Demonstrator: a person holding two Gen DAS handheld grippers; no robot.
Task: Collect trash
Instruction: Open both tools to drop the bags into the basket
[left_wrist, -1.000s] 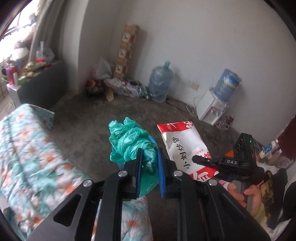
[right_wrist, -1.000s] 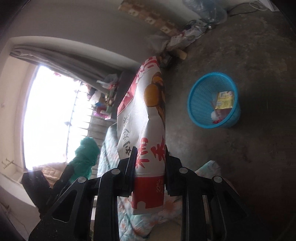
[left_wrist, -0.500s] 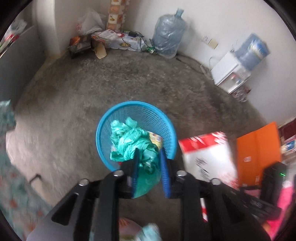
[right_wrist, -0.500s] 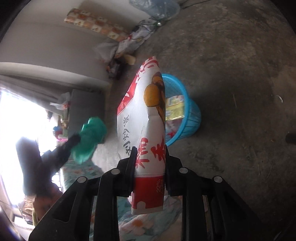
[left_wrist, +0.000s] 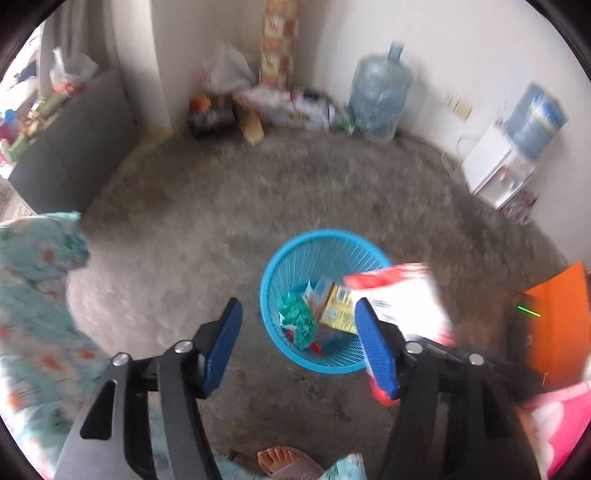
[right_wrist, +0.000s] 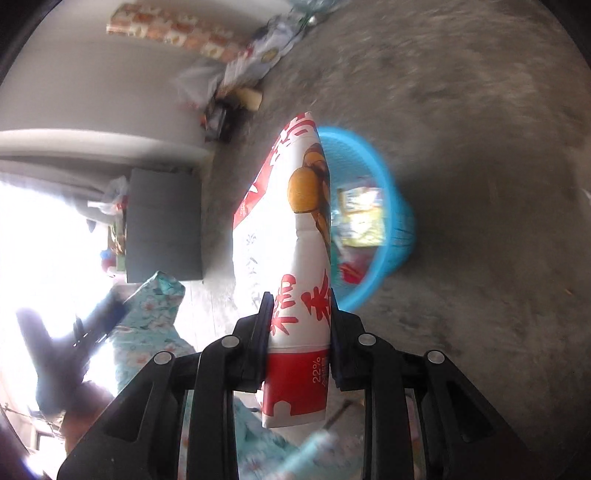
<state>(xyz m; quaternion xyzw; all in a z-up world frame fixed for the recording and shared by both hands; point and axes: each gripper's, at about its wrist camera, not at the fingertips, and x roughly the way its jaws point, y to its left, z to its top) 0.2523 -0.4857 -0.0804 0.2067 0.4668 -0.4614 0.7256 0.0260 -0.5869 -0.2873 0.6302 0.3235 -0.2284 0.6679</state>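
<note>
A blue plastic basket (left_wrist: 273, 273) stands on the grey floor. The green plastic bag (left_wrist: 297, 319) lies inside it beside a yellow packet (left_wrist: 338, 308). My left gripper (left_wrist: 299, 343) is open and empty above the basket's near side. My right gripper (right_wrist: 301, 314) is shut on a red and white snack bag (right_wrist: 295, 258) and holds it above the basket (right_wrist: 399, 206). That snack bag also shows in the left wrist view (left_wrist: 402, 299), over the basket's right rim.
A floral blanket (left_wrist: 33, 314) covers the bed at the left. An orange box (left_wrist: 554, 321) sits at the right. A water jug (left_wrist: 380, 96), a white dispenser (left_wrist: 498, 170) and clutter line the far wall. A foot (left_wrist: 280, 459) in a slipper is below.
My left gripper has opened and the green bag has dropped into the basket. My right gripper has carried the snack bag over the basket.
</note>
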